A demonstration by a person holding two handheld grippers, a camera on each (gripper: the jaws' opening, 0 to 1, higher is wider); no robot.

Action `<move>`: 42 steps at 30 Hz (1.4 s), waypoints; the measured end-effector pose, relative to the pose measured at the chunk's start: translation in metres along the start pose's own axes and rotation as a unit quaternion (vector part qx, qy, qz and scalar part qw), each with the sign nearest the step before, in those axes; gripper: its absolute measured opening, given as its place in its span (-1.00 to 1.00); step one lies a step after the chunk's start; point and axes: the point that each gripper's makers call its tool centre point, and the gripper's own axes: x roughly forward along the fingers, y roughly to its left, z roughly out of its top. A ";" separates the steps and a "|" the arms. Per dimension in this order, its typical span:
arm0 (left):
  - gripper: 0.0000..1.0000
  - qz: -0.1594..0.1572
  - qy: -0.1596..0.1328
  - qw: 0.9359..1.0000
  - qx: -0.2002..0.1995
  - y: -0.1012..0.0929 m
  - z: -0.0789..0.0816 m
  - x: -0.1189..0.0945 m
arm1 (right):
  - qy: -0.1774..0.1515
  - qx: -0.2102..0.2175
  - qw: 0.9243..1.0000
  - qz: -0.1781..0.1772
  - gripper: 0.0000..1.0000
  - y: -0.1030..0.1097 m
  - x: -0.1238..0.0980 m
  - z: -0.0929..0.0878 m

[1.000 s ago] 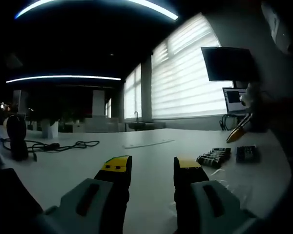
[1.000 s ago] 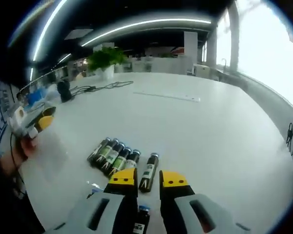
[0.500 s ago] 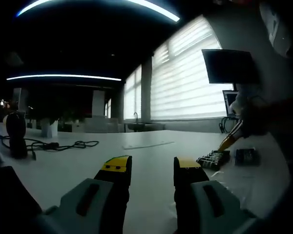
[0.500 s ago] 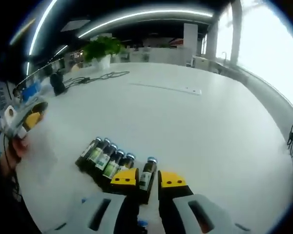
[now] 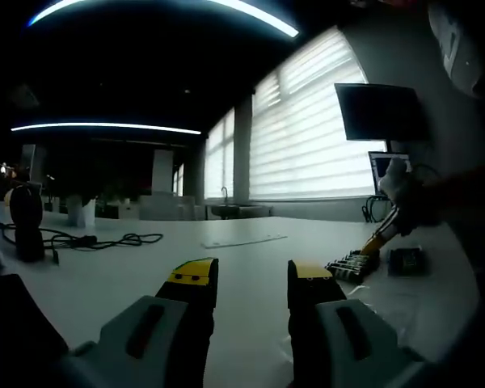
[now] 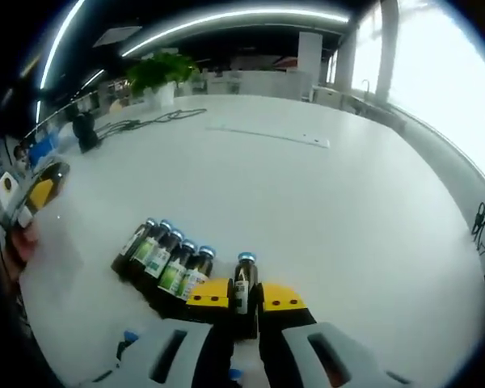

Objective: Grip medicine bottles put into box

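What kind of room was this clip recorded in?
Most likely an open-plan office: a long white table, strip ceiling lights, a wall of windows with blinds, a monitor, and a potted plant beyond the table.

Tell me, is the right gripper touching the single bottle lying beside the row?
Touching. In the right gripper view, the right gripper has both yellow-tipped jaws pressed against the sides of the single bottle, with no gap visible.
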 end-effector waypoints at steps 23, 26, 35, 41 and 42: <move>-0.46 -0.002 0.004 1.000 0.004 -0.002 -0.001 0.000 | -0.038 0.030 0.999 -0.001 -0.86 -0.003 -0.061 -0.005; -0.46 -0.001 0.005 1.000 0.006 -0.002 -0.001 0.000 | -0.034 0.046 0.998 -0.005 -0.86 -0.006 -0.070 -0.018; -0.46 -0.005 0.006 1.000 0.009 -0.005 -0.002 0.000 | -0.016 0.040 0.999 -0.029 -0.85 -0.012 -0.083 -0.046; -0.46 -0.004 0.008 1.000 0.010 -0.005 -0.002 0.000 | -0.016 0.036 0.999 -0.023 -0.85 -0.009 -0.081 -0.051; -0.46 -0.004 0.008 1.000 0.010 -0.005 -0.003 0.000 | -0.017 0.037 0.999 -0.023 -0.85 -0.009 -0.081 -0.051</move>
